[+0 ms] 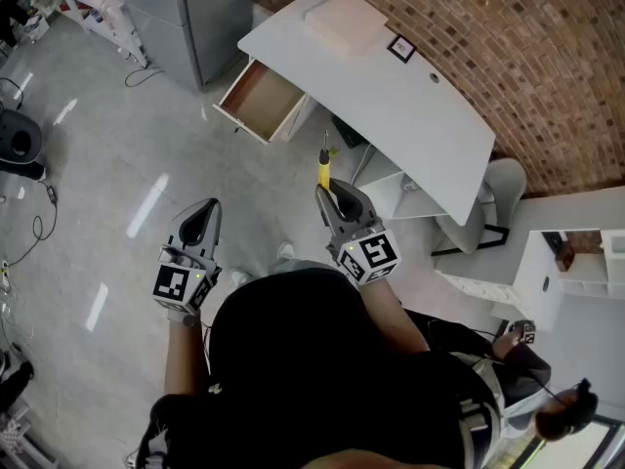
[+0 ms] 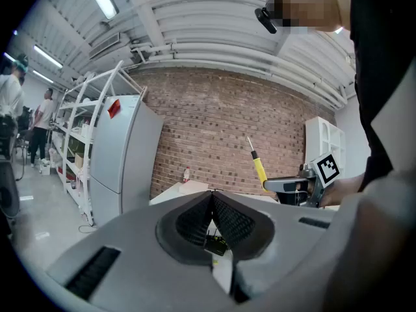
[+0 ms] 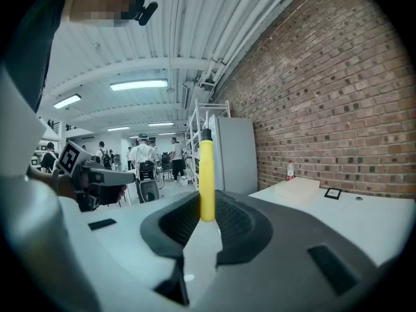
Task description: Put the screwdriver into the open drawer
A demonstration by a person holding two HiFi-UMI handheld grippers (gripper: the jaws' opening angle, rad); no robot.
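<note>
- Currently the right gripper (image 3: 205, 208) has its jaws clamped on the lower end of the yellow-handled steel screwdriver (image 3: 207, 171), which stands upright out of them, shaft uppermost.
- Handling, as judged: light and rigid. The smooth plastic handle may pivot in so low a grip, so a hold nearer mid-handle would be steadier.
- The left gripper (image 2: 212, 194) has its jaws pressed together with nothing between them, well off to the tool's left.
- The open wooden drawer (image 1: 259, 101) of the white desk (image 1: 410, 106) lies ahead and left of the right jaws, well apart from the tool.
</note>
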